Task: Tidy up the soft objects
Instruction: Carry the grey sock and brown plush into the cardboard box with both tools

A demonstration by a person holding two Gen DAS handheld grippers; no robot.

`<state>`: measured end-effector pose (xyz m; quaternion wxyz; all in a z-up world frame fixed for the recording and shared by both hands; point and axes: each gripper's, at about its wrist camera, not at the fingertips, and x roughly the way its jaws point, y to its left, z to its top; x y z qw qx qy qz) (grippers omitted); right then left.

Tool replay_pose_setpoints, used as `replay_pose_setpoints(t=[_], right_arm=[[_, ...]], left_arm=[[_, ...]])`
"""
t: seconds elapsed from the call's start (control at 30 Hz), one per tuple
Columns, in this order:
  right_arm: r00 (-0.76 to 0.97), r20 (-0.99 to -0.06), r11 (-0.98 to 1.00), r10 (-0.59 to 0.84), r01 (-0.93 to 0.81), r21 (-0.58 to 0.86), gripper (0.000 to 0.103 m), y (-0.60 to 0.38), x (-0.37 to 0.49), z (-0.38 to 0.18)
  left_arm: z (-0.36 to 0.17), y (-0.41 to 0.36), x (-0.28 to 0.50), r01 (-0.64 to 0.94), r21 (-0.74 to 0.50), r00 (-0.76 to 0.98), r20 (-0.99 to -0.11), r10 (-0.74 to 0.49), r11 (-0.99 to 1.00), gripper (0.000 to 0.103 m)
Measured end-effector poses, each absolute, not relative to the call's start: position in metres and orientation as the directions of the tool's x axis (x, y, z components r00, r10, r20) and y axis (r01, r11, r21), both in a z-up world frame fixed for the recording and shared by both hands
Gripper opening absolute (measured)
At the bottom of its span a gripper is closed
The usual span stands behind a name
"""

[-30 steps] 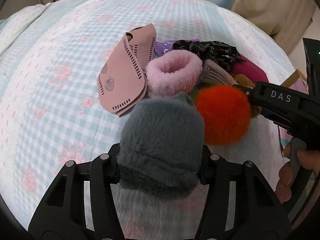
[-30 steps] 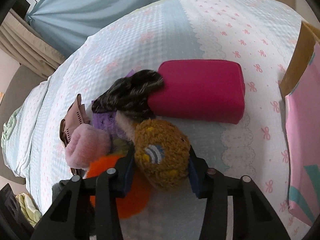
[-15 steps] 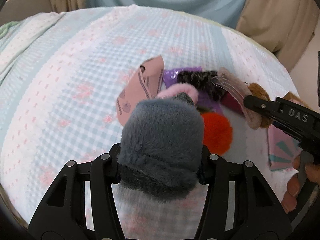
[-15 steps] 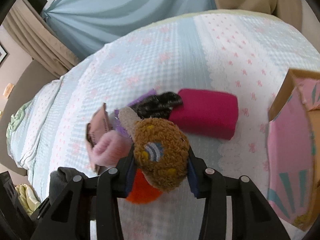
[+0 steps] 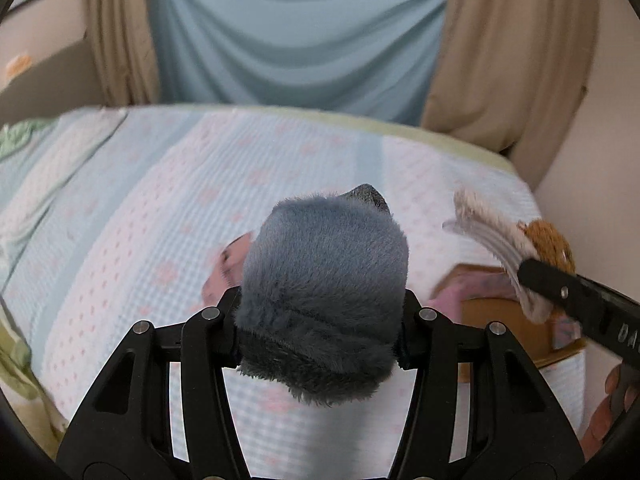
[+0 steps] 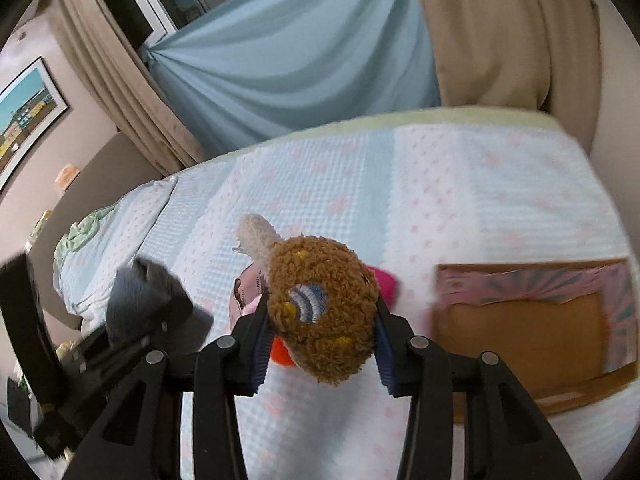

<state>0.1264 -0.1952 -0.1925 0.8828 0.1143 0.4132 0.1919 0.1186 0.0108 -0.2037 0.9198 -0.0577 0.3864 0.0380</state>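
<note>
My left gripper (image 5: pixel 320 320) is shut on a grey furry soft item (image 5: pixel 324 280) and holds it high above the bed. My right gripper (image 6: pixel 320 336) is shut on a brown curly plush hair clip (image 6: pixel 320 312) with a cream end, also lifted; it shows at the right of the left wrist view (image 5: pixel 548 240). The left gripper with the grey item shows at the left of the right wrist view (image 6: pixel 140 296). An open cardboard box with pink flaps (image 6: pixel 528 328) lies on the bed to the right (image 5: pixel 488 308). The pile is mostly hidden: a pink pouch (image 5: pixel 228 268), a red pompom (image 6: pixel 280 354), a magenta case (image 6: pixel 386 284).
The bed has a light blue and white checked cover (image 5: pixel 168 184) (image 6: pixel 460 184). Blue and beige curtains (image 5: pixel 296 32) hang behind it. A beige wall (image 5: pixel 600 160) stands close on the right. A framed picture (image 6: pixel 24 116) hangs at the left.
Both grippers have risen well above the bed with their items. The pile has dropped below and behind the held items, and the box has come into view at the right.
</note>
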Motion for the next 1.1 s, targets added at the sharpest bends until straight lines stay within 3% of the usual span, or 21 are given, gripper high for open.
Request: replay_pose_setpoints(t=[0.2, 0.4, 0.7, 1.1], right_arm=[[0.614, -0.703, 0.933, 0.359, -0.228, 0.277, 0.040, -0.274, 0.098, -0.155], [0.598, -0.761, 0.966, 0.253, -0.120, 0.227, 0.040, -0.351, 0.099, -0.161], [0.478, -0.864, 0.986, 0.157, -0.021, 0.167, 0.040, -0.422, 0.133, -0.212], [0.277, -0.941, 0.978, 0.194, 0.024, 0.209, 0.040, -0.434, 0.195, -0.327]], left_arm=[[-0.165, -0.072, 0.126, -0.011, -0.107, 0.697, -0.714, -0.069, 0.994, 0.049], [-0.170, -0.151, 0.146, 0.122, -0.112, 0.641, -0.750, -0.164, 0.986, 0.049], [-0.242, -0.229, 0.188, 0.256, -0.092, 0.489, -0.846, -0.212, 0.962, 0.049], [-0.379, -0.265, 0.241, 0.310, -0.054, 0.232, -0.964, -0.131, 0.949, 0.050]])
